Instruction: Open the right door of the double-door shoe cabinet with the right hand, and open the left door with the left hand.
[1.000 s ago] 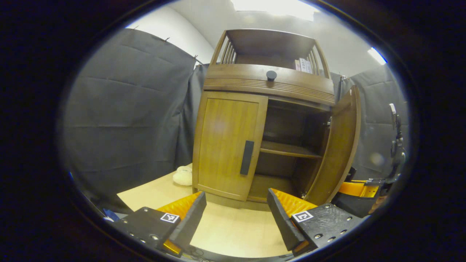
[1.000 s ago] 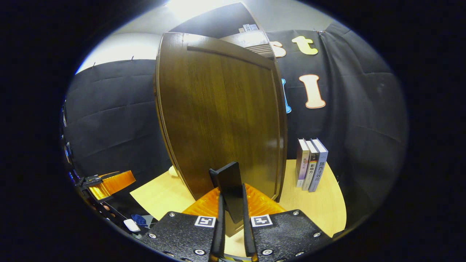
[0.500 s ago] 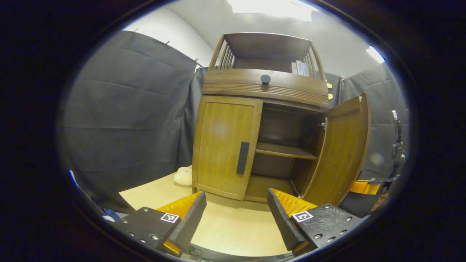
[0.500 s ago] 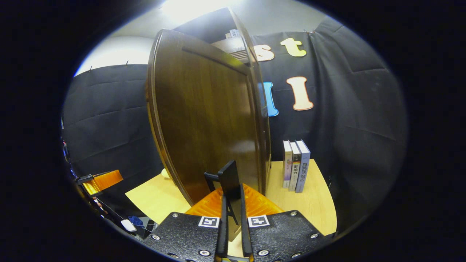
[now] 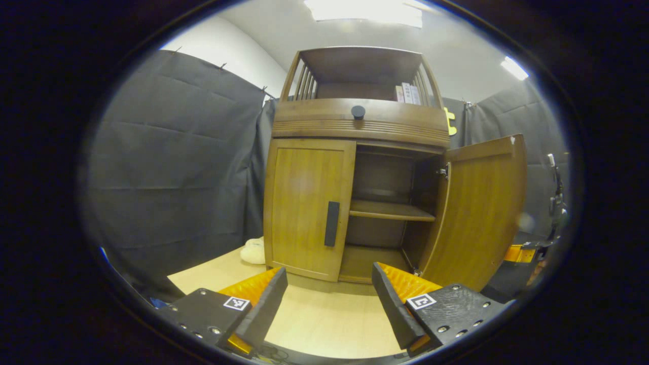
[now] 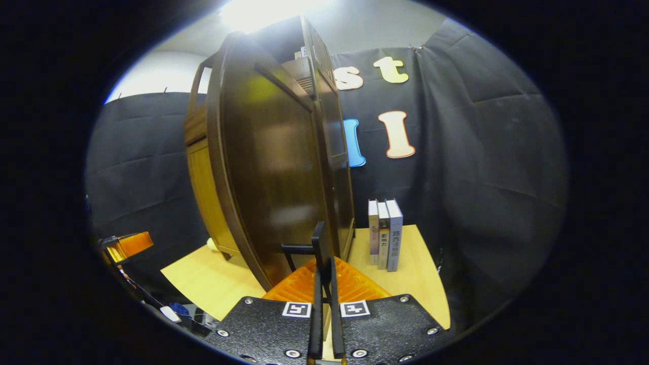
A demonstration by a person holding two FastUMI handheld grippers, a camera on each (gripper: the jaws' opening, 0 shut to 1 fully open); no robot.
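Right gripper [image 6: 324, 284] is clamped on the right door's handle [image 6: 320, 248], long axis upright. Right door [image 5: 481, 213] is swung wide, edge outward. Left gripper [image 5: 328, 299] is held spread above bare tabletop [image 5: 324, 324]; beyond it, left door [image 5: 307, 203] is shut.

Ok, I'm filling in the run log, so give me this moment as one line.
right door: swung open | right gripper: shut on its handle | left door: closed | left gripper: open, short of the cabinet
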